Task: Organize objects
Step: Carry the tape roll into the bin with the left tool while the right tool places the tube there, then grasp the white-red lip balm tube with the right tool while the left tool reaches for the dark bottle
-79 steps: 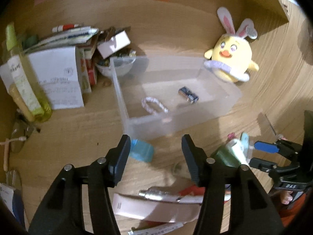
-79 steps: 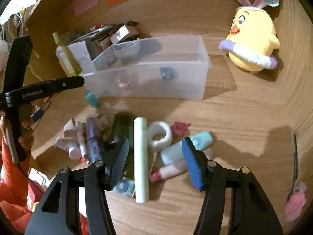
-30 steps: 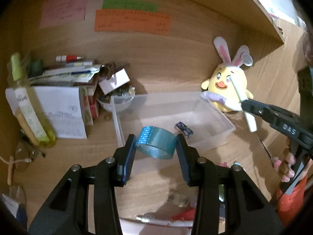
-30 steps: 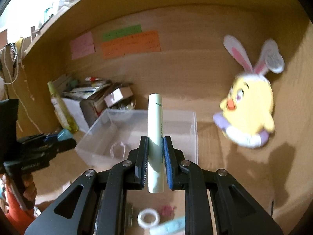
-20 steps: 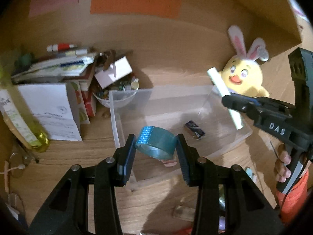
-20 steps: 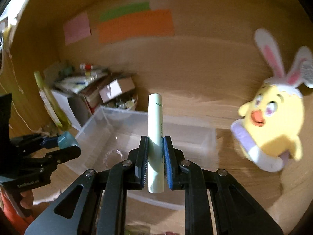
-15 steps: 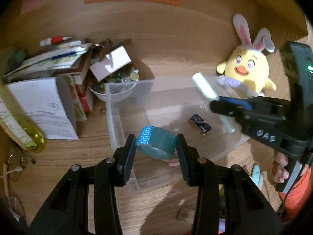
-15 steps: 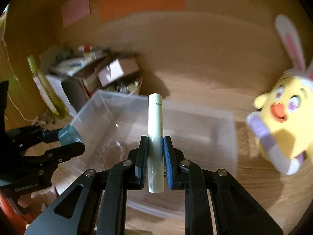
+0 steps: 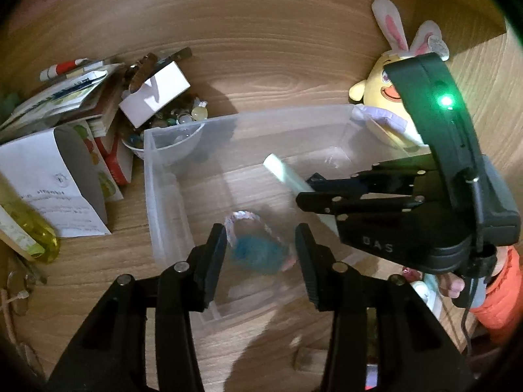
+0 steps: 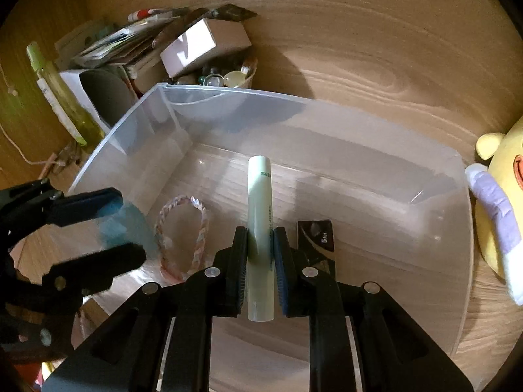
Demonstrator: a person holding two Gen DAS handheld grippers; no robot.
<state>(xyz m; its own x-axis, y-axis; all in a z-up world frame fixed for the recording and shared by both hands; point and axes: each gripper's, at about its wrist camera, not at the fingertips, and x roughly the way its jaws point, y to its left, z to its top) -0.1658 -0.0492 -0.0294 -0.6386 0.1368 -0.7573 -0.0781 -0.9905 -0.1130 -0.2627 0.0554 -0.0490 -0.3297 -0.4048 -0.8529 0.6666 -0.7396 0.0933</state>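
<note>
A: Which step is this?

B: Dropping things into the clear plastic bin [image 10: 451, 261]. The left gripper [image 9: 261, 245] is opening, pads off the blurred teal tape roll [image 9: 256, 253], which is over the bin floor.

A: And the right gripper [image 10: 260, 248]?

B: Clamped on the pale green tube [image 10: 259, 202] above the bin; I'd judge it lowers and lets go next.

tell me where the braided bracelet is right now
In the right wrist view the braided bracelet lies on the floor of the clear bin, left of the pale green tube, beside the blurred teal tape roll.
</note>
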